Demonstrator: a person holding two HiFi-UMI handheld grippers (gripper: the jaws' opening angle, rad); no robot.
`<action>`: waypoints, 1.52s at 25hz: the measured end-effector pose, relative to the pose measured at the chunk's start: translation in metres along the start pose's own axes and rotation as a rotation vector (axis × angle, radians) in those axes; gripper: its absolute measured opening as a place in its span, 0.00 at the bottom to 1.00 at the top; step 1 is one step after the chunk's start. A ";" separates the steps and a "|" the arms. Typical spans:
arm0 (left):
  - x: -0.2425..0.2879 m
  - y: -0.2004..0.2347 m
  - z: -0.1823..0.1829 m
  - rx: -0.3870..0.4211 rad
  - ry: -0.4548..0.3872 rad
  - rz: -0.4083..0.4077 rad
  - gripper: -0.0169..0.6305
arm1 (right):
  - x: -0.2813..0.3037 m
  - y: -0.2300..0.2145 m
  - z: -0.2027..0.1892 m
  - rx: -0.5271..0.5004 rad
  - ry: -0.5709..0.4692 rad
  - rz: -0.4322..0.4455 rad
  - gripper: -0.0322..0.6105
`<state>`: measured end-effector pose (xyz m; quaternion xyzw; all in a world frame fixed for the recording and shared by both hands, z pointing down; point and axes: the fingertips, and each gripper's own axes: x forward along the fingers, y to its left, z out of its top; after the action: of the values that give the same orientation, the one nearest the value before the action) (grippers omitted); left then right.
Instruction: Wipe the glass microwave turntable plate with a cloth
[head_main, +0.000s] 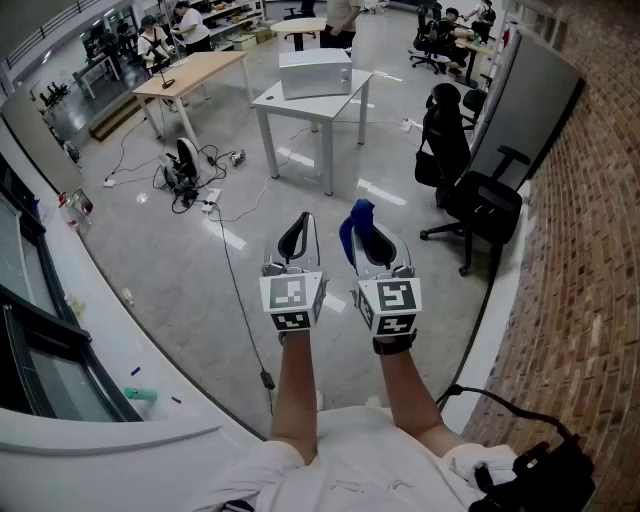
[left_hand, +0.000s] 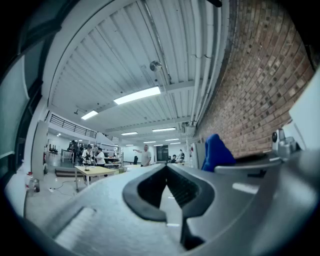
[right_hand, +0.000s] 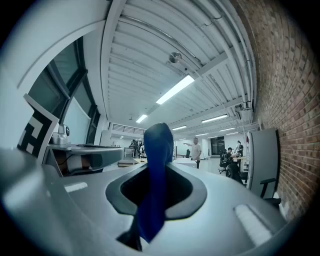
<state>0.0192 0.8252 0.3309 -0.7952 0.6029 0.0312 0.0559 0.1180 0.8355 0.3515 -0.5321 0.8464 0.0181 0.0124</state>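
**Cloth carried, plate not yet reached**
A blue cloth (right_hand: 156, 175) is clamped in the right gripper (head_main: 372, 240), presumably kept ready for wiping. The left gripper (head_main: 300, 228) is held just beside it, jaws together on nothing. No glass plate is seen; the microwave (head_main: 315, 72) stands well ahead of both.

Your left gripper (head_main: 301, 222) and right gripper (head_main: 377, 240) share the same light grey, matte plastic shell, with a black lining running round the inside of each pair of jaws. Seen close, the shell has pale raised oblong patches (right_hand: 252, 217) on its flanks. Each gripper carries a white marker cube (head_main: 292, 300) at its rear, printed with black square patterns. A dark band (head_main: 393, 345) sits just under the right one's cube. You wear a white top (head_main: 350, 475) that leaves your forearms uncovered.
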 end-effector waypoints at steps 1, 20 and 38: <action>0.000 -0.004 0.000 0.002 0.003 0.001 0.03 | -0.003 0.000 0.003 0.000 -0.002 0.001 0.16; 0.001 -0.072 0.006 0.091 0.057 0.196 0.03 | -0.080 -0.108 0.024 0.134 -0.139 -0.147 0.15; 0.030 -0.099 -0.023 0.158 0.114 0.207 0.01 | -0.080 -0.180 -0.036 0.130 -0.019 -0.264 0.15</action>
<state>0.1222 0.8196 0.3551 -0.7224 0.6845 -0.0557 0.0805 0.3147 0.8282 0.3874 -0.6365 0.7684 -0.0335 0.0573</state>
